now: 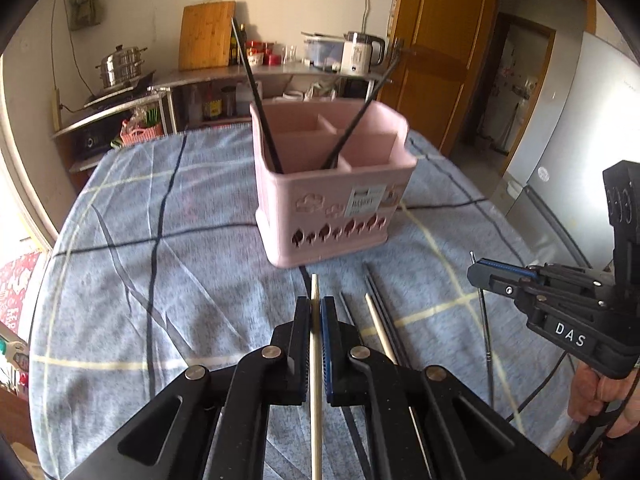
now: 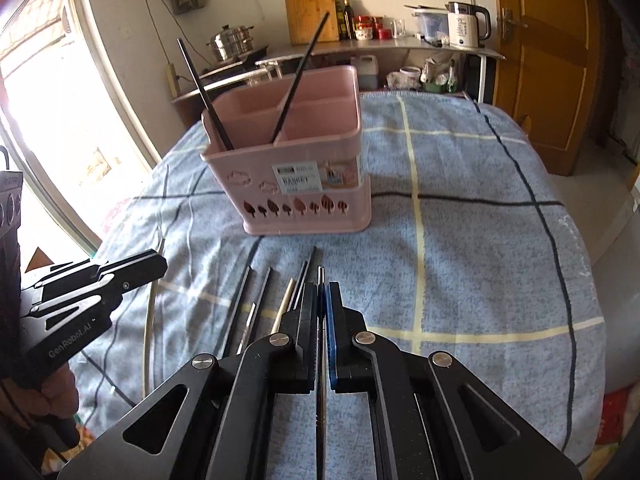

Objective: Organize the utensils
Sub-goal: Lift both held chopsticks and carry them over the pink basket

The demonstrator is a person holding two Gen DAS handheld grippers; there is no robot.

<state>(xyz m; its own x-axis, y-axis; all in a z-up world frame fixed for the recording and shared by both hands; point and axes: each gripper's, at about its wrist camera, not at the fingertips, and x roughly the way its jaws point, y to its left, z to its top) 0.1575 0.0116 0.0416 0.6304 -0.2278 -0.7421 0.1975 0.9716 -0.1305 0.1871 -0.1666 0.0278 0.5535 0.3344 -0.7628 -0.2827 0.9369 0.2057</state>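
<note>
A pale wooden chopstick [image 1: 315, 344] is lying clamped between the jaws of the left gripper [image 1: 316, 308], its tip sticking out past them toward the pink utensil holder [image 1: 332, 200]. The right gripper [image 2: 322, 296] is pinching a thin metal chopstick [image 2: 320, 276] in jaws that are closed nearly tight, the rod running back between the fingers. In the left wrist view that same metal rod is hanging from the right gripper at the right side.

More chopsticks [image 2: 260, 296], dark ones and one light one, are lying side by side on the worktop just near of the holder, between the two grippers. The holder is standing upright at the middle of the worktop, on a blue checked cloth [image 2: 460, 240]. Two black chopsticks [image 2: 296, 76] are leaning in its near compartments, splayed apart, one to the left and one to the right.

A hand [image 1: 600, 396] is gripping the right gripper's handle. Far behind, a shelf is carrying a kettle [image 2: 466, 26], a cutting board [image 2: 310, 10] and a steel pot [image 2: 232, 42].
</note>
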